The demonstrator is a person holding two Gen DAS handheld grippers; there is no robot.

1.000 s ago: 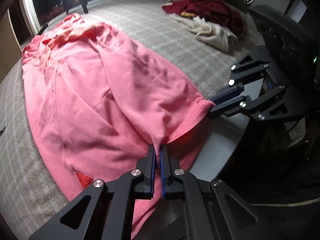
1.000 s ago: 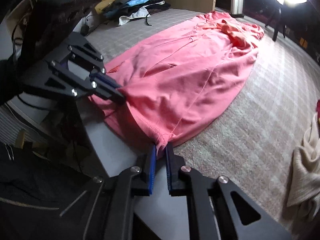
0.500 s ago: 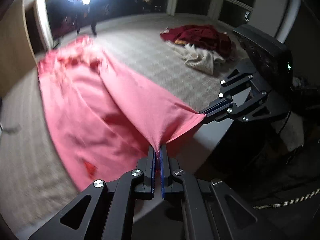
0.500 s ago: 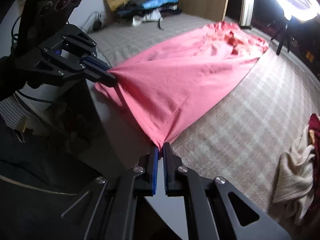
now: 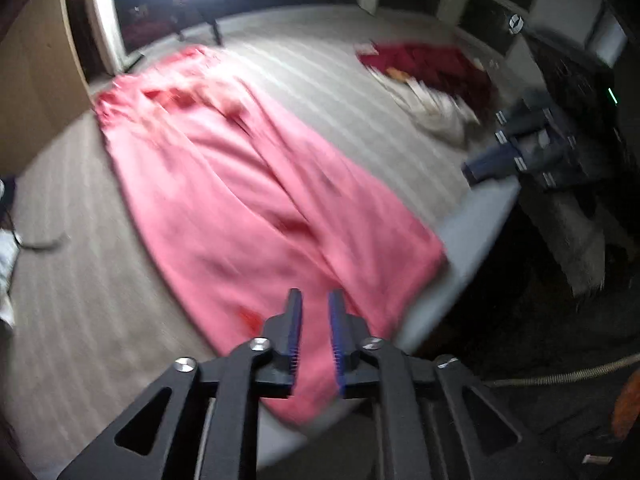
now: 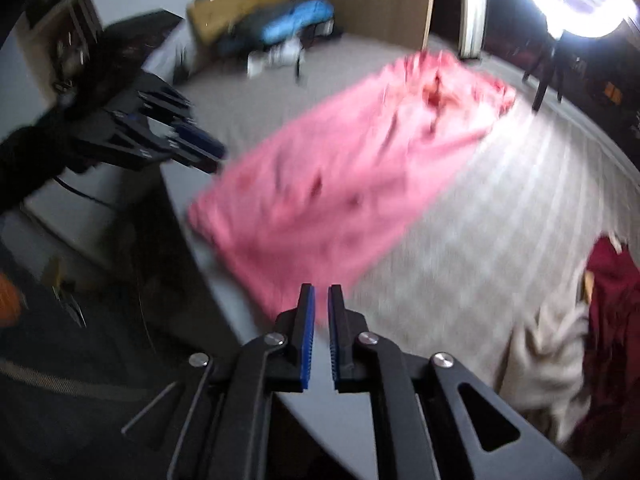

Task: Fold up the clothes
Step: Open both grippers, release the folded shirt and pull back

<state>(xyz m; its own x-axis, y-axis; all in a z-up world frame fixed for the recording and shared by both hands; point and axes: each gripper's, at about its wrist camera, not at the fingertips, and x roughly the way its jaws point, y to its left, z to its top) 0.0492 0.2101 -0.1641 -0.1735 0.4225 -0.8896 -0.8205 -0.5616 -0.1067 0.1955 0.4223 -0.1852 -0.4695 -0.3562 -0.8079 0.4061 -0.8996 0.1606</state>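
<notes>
My left gripper (image 5: 314,308) hangs above the pink garment (image 5: 248,208), jaws just parted to a narrow gap with nothing between them. My right gripper (image 6: 321,300) has also just eased apart, narrower still, gripping nothing. The garment lies spread lengthwise on the grey checked bed cover (image 5: 340,92), its near hem at the bed's edge.

The left tool (image 5: 314,300) is matte black, built from flat angled link bars with triangular cut-outs and round silver screws at the pivots; its two narrow fingers (image 5: 294,322) carry ribbed blue pads on their inner faces. The right tool (image 6: 321,294) has the same black linkage, silver screw heads and toothed blue pads, and from the left view shows blurred, black and blue
</notes>
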